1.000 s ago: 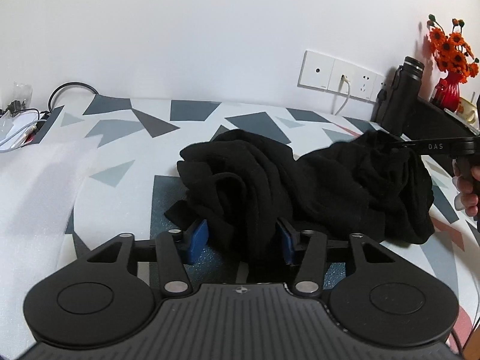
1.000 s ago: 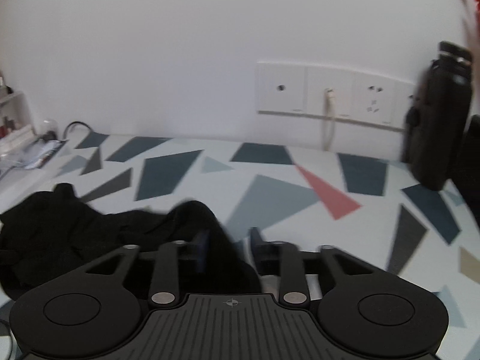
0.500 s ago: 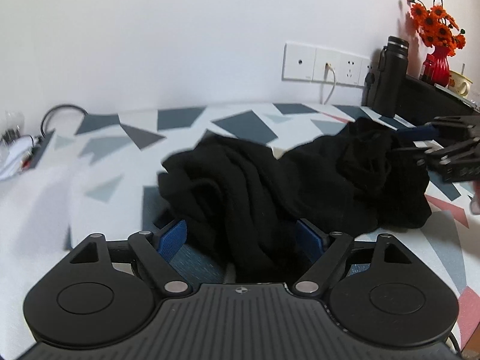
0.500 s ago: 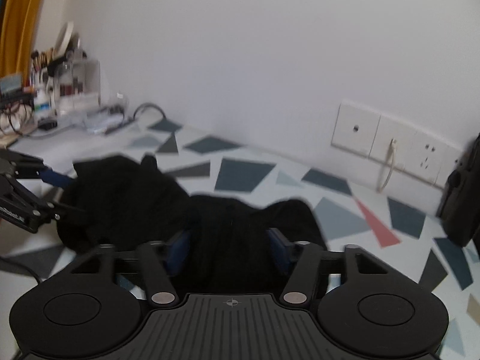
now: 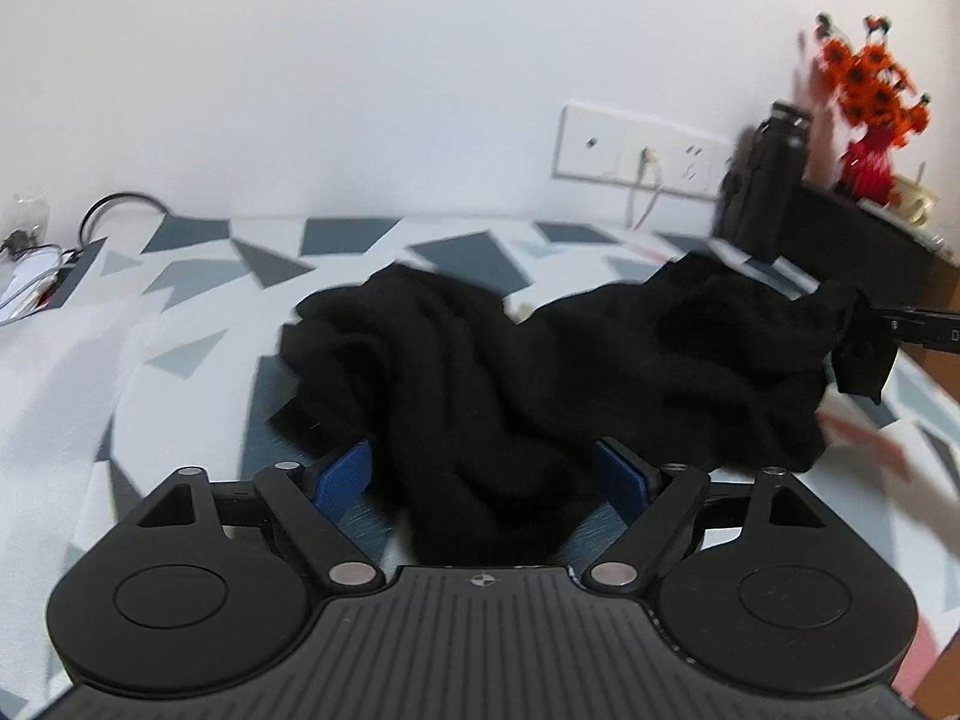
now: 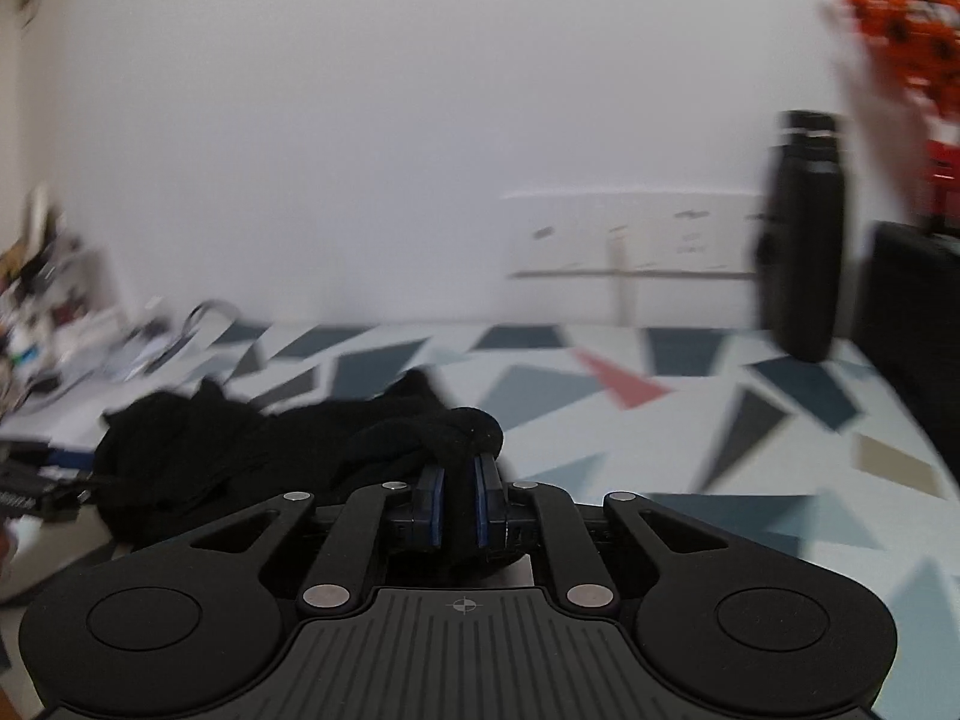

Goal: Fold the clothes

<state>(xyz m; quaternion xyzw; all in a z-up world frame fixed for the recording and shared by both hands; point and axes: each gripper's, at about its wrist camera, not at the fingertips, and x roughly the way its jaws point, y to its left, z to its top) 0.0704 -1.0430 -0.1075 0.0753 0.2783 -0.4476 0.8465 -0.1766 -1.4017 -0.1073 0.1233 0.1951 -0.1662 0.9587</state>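
Cloth (image 5: 540, 372) lies in a black crumpled heap on the patterned bench (image 5: 180, 324), stretched long from left to right. At its left end, the left gripper (image 5: 486, 474) has its jaws wide open, with a thick fold lying between the blue pads (image 5: 342, 474) but not pinched. At the right end, the right gripper (image 6: 459, 498) has its jaws squeezed narrow on a bunched corner of the cloth. I think the left one must close on its end next, so both can pull the cloth flat.

One black garment (image 5: 540, 372), one black bottle (image 5: 774, 180), one flower vase (image 5: 870, 162) — two hand-held grippers (image 5: 483, 474).
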